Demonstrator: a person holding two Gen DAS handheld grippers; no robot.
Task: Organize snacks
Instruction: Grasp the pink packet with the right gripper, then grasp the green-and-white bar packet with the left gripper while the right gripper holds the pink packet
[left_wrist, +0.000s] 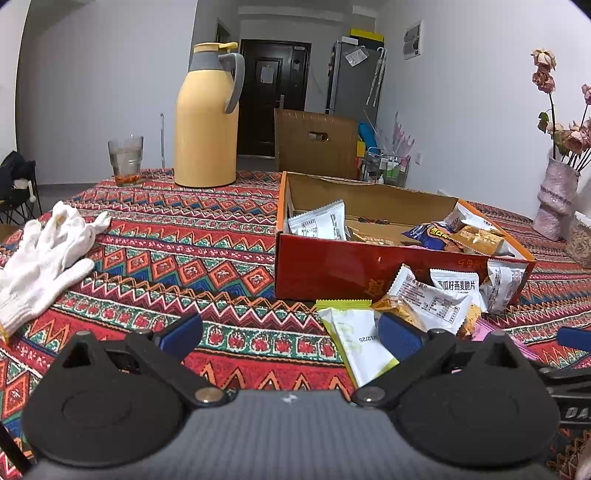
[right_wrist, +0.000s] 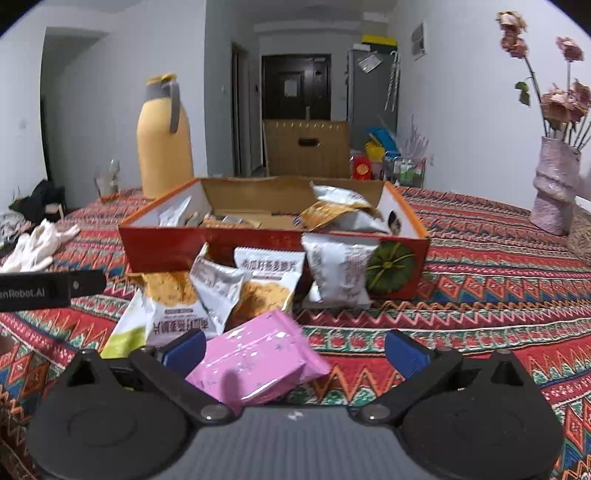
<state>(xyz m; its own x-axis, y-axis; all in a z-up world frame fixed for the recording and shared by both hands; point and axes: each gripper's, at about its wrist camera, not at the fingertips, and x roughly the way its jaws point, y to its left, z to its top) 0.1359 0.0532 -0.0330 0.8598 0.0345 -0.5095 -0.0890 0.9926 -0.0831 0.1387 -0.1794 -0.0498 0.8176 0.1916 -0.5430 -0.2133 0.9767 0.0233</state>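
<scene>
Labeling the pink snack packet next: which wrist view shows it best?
Right wrist. The pink packet lies large and nearly whole between the open right claw fingers. In the left wrist view only a pink sliver shows behind the claw linkage and other packets.

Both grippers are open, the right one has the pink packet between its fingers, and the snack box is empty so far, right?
Not quite: the box already holds several packets, as the right wrist view shows. The rest stands: both grippers open, the pink packet between the right gripper's fingers.
</scene>
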